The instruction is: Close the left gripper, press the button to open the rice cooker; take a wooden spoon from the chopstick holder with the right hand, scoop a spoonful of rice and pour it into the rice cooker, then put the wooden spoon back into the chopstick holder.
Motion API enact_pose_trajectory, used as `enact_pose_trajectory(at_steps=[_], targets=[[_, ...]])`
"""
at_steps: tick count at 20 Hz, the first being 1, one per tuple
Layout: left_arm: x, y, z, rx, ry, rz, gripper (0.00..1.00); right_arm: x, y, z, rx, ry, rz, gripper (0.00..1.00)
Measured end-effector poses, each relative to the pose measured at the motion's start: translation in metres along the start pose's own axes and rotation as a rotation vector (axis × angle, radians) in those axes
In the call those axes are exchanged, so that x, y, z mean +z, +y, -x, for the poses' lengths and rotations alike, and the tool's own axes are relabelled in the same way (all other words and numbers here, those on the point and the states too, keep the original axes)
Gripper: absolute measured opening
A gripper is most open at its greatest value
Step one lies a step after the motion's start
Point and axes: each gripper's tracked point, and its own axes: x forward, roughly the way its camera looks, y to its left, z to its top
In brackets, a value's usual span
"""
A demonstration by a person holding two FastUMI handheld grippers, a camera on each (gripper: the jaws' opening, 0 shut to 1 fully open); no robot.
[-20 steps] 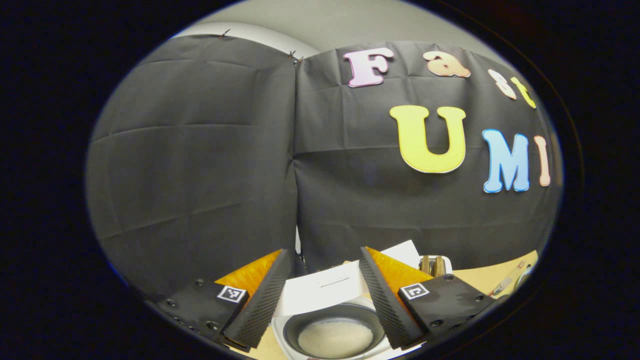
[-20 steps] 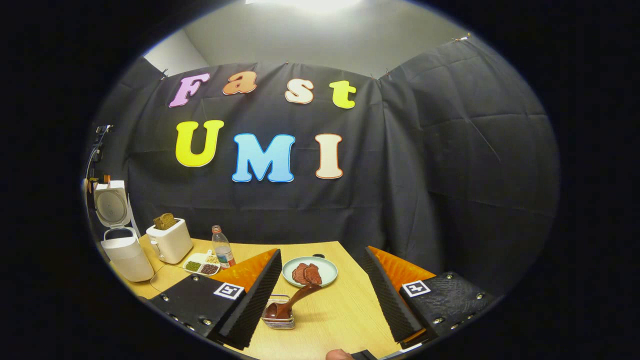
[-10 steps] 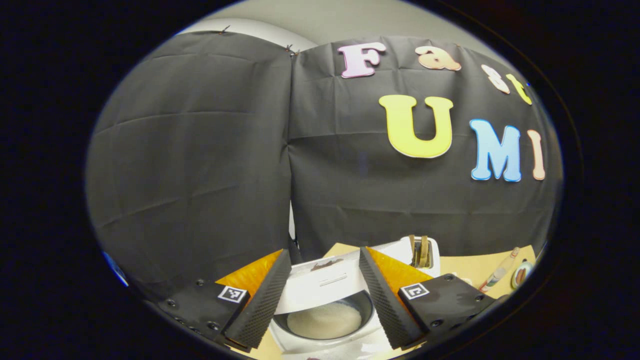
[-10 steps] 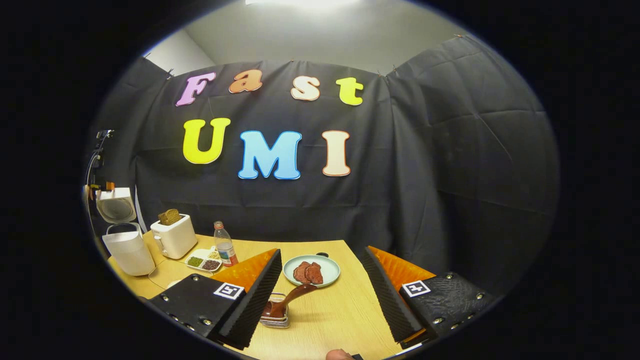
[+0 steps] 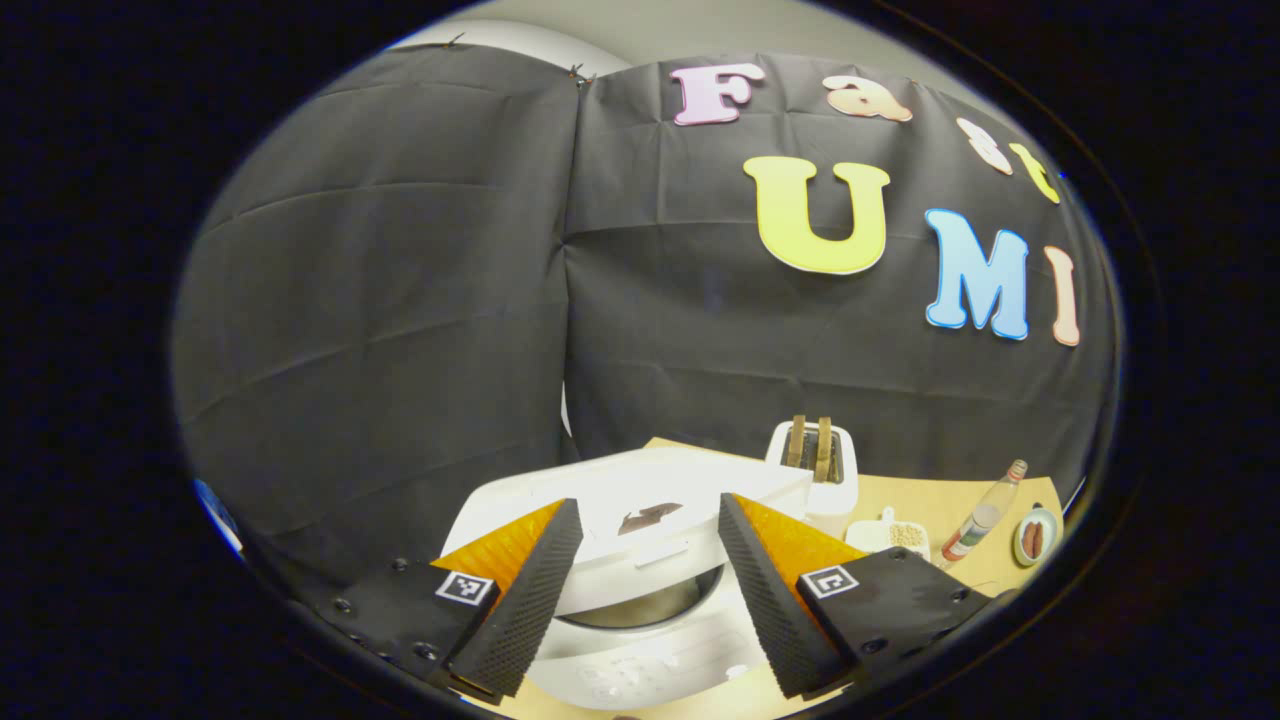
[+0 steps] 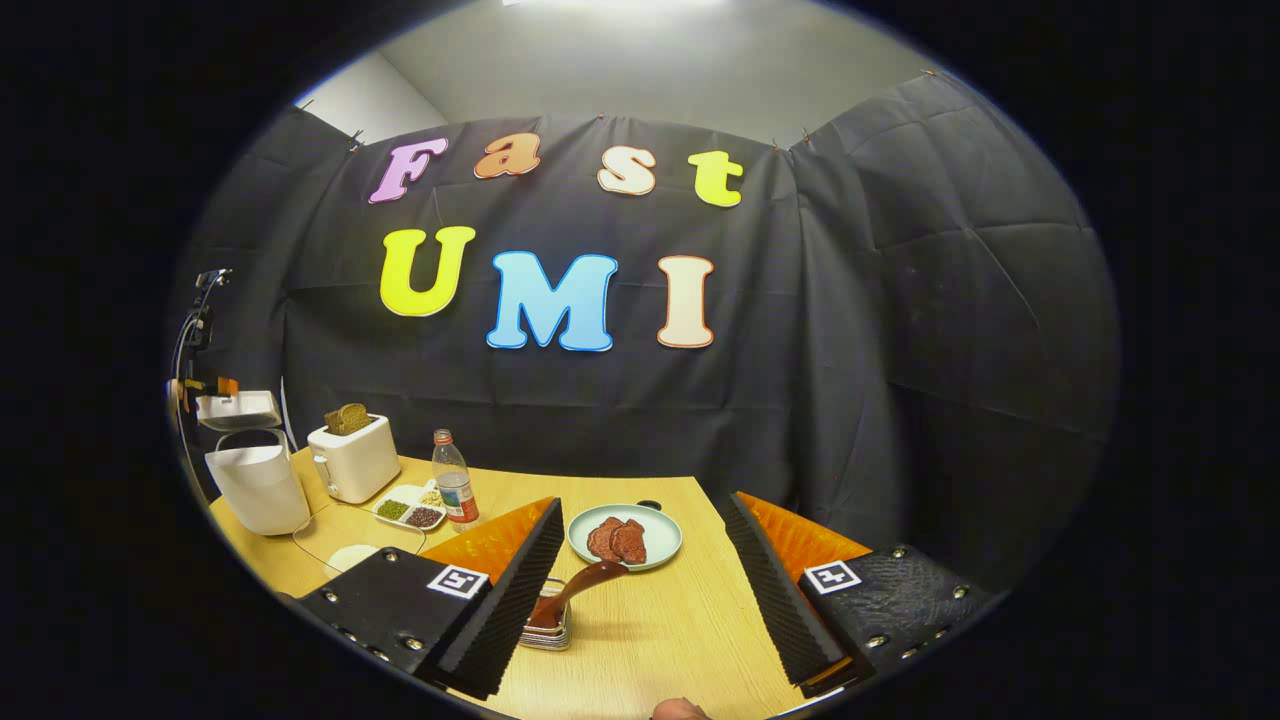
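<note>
The rice cooker (image 5: pixel 650 560) has a smooth white plastic shell with a soft sheen; its lid (image 5: pixel 640 500) looks the same, matt on top. At two o'clock from it, the toaster (image 5: pixel 822 475) is also smooth white plastic. The table (image 6: pixel 670 630) is pale wood with a fine straight grain and a matt finish. On it the wooden spoon (image 6: pixel 575 590) is dark and glossy, catching the light, and it sits in a chopstick holder (image 6: pixel 550 632) whose material cannot be told. At one o'clock from the spoon, the plate (image 6: pixel 660 535) looks like smooth, glazed ceramic. The bottle (image 6: pixel 455 490) is clear plastic. The left gripper's fingers (image 5: pixel 520 600) bear rough, ribbed pads.
</note>
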Motion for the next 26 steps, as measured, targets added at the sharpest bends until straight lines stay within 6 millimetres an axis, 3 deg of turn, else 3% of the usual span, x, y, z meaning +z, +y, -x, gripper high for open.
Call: enact_pose_trajectory(at_steps=[10, 11, 12, 18, 23, 25, 26], targets=[[-0.054, -0.008, -0.004, -0.008, 0.085, -0.051, 0.97, -0.006, -0.001, 0.003, 0.000, 0.011, 0.004, 0.99], [-0.059, -0.009, -0.005, -0.011, 0.093, -0.060, 0.92, -0.007, 0.000, 0.003, 0.000, 0.012, 0.007, 0.99], [-0.064, -0.008, -0.004, -0.013, 0.102, -0.070, 0.98, -0.008, 0.001, 0.003, -0.001, 0.014, 0.010, 0.99], [-0.072, -0.006, -0.003, -0.022, 0.118, -0.105, 0.99, -0.007, 0.008, 0.006, 0.000, 0.013, 0.025, 0.99], [-0.081, -0.009, -0.005, -0.047, 0.160, -0.032, 1.00, -0.009, 0.017, 0.004, 0.003, 0.018, 0.023, 0.99], [-0.084, -0.008, -0.007, -0.049, 0.154, -0.015, 0.94, -0.012, 0.022, 0.004, 0.006, 0.023, 0.020, 0.99], [-0.083, -0.008, -0.008, -0.056, 0.151, 0.003, 1.00, -0.013, 0.026, 0.004, 0.009, 0.026, 0.018, 0.99]])
